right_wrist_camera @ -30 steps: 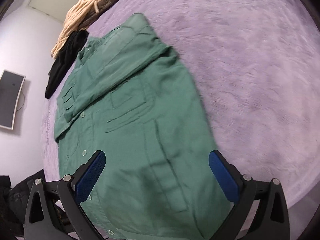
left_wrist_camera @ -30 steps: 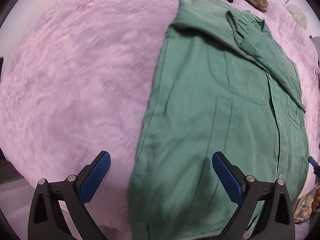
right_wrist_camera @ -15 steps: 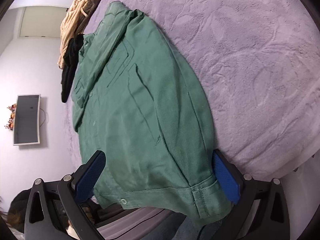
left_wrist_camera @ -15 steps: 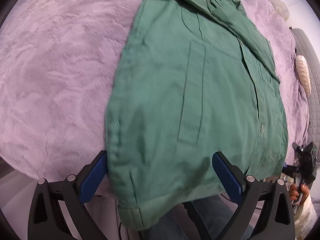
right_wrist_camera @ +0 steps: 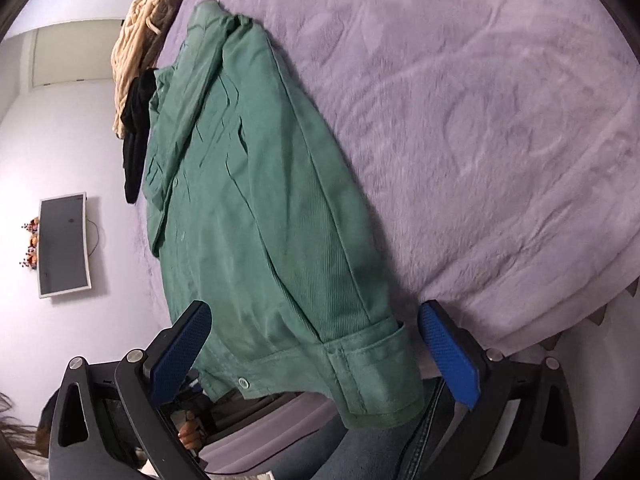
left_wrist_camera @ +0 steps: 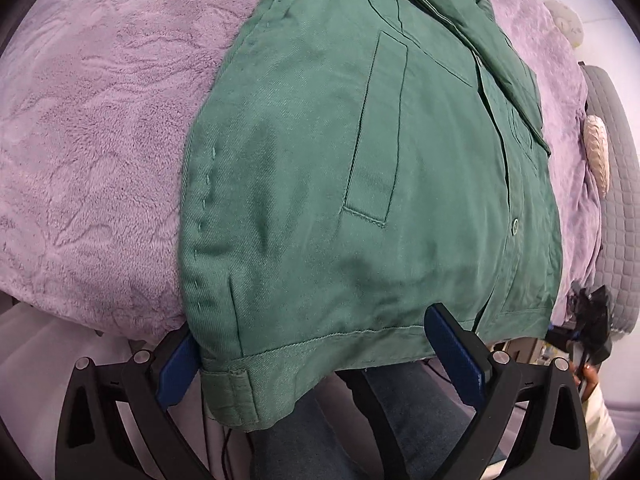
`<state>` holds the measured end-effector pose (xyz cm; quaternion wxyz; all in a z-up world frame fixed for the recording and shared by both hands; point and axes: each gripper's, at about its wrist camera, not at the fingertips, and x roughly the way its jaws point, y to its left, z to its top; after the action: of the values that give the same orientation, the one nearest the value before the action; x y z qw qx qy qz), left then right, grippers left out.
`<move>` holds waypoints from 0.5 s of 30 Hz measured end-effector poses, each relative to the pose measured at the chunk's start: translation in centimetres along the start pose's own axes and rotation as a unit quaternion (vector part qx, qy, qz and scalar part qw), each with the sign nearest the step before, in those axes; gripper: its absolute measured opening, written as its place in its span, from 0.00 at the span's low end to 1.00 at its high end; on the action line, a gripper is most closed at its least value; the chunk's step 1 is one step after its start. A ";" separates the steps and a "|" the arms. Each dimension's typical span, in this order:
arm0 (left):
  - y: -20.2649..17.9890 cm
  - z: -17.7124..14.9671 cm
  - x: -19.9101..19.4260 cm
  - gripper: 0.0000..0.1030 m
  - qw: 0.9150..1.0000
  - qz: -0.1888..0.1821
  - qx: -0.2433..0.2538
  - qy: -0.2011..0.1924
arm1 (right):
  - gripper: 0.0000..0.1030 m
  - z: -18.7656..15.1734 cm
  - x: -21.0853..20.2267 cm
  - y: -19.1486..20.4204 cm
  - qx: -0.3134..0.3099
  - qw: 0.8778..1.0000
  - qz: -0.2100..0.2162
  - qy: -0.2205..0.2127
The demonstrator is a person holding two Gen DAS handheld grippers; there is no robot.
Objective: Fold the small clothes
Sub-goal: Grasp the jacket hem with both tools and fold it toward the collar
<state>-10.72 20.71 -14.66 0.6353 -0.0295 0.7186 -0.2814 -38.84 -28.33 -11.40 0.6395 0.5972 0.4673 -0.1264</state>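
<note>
A green button-up shirt (left_wrist_camera: 360, 152) lies flat on a purple fuzzy blanket (left_wrist_camera: 92, 120), its sides folded in and its hem hanging over the near edge of the bed. My left gripper (left_wrist_camera: 316, 356) is open, its blue pads either side of the hem's left corner. The shirt shows in the right wrist view (right_wrist_camera: 256, 216) too. My right gripper (right_wrist_camera: 316, 356) is open around the hem's right corner, near a button. Neither gripper pinches the cloth.
A beige knit garment (right_wrist_camera: 140, 36) and a black garment (right_wrist_camera: 136, 140) lie beyond the shirt's collar. A wall screen (right_wrist_camera: 62, 244) hangs at the left. A grey quilted cushion (left_wrist_camera: 616, 184) is at the right. The person's jeans (left_wrist_camera: 320, 432) are below the hem.
Both grippers have dropped low and drawn back to the bed's near edge, from above the shirt body to the hem corners. The shirt has not moved. Both stay open.
</note>
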 end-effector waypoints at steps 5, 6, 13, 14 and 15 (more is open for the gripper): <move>-0.6 -0.4 -0.4 0.84 1.000 0.014 0.010 -0.005 | 0.98 -2.3 1.7 1.4 -0.005 0.996 0.082 0.017; -1.0 -0.3 -0.2 0.70 1.000 0.022 0.008 -0.006 | 0.97 -2.5 1.7 1.7 -0.004 0.996 0.089 0.013; 0.0 -0.6 -2.2 0.16 0.999 -0.033 0.010 -0.012 | 0.11 -3.1 1.8 0.7 0.059 0.996 0.062 0.003; 0.1 -0.6 -2.6 0.16 0.999 -0.048 0.005 -0.014 | 0.11 -3.1 1.5 1.3 0.050 0.996 0.069 0.000; 0.2 -0.6 -3.0 0.16 0.998 -0.064 -0.001 -0.017 | 0.11 -3.2 1.3 1.8 0.042 0.996 0.084 -0.002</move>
<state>-10.63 22.32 -12.03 0.6280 -0.0812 0.7046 -0.3202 -38.30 -24.51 -10.72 0.6232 0.6605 0.4082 -0.0933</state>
